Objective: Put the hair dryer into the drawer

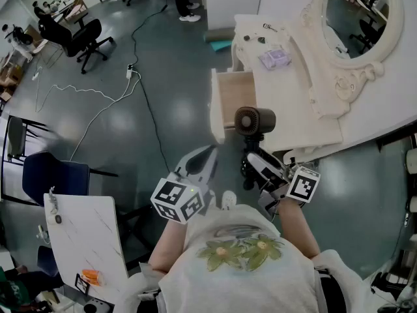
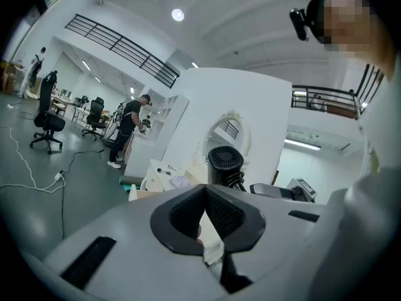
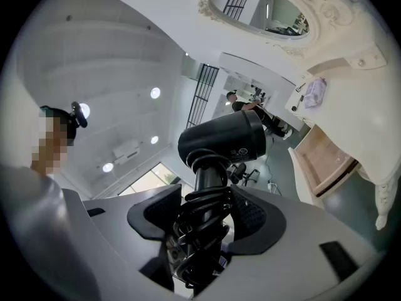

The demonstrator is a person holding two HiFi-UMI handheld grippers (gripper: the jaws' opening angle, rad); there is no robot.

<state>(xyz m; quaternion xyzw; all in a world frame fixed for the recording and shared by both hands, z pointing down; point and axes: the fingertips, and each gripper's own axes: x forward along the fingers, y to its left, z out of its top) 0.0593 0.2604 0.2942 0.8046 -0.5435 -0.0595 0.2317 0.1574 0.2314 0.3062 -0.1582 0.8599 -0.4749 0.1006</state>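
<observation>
A black hair dryer (image 1: 254,120) hangs in the air just in front of the open wooden drawer (image 1: 236,95) of the white dressing table (image 1: 306,109). My right gripper (image 1: 253,163) is shut on its handle, which has the black cord coiled round it. In the right gripper view the dryer head (image 3: 224,140) stands above the jaws, and my right gripper (image 3: 203,200) pinches the corded handle (image 3: 202,221). The drawer (image 3: 326,158) lies to the right there. My left gripper (image 1: 203,163) is to the left of the dryer, shut and holding nothing. In the left gripper view, my left gripper (image 2: 205,192) has the dryer (image 2: 224,163) just beyond its closed jaw tips.
An oval mirror (image 1: 361,18) stands on the dressing table, with a purple packet (image 1: 273,59) and small items on its top. A white cable (image 1: 98,103) and a black one run across the floor. Office chairs (image 1: 81,38) stand far left; a white desk (image 1: 81,237) stands near left.
</observation>
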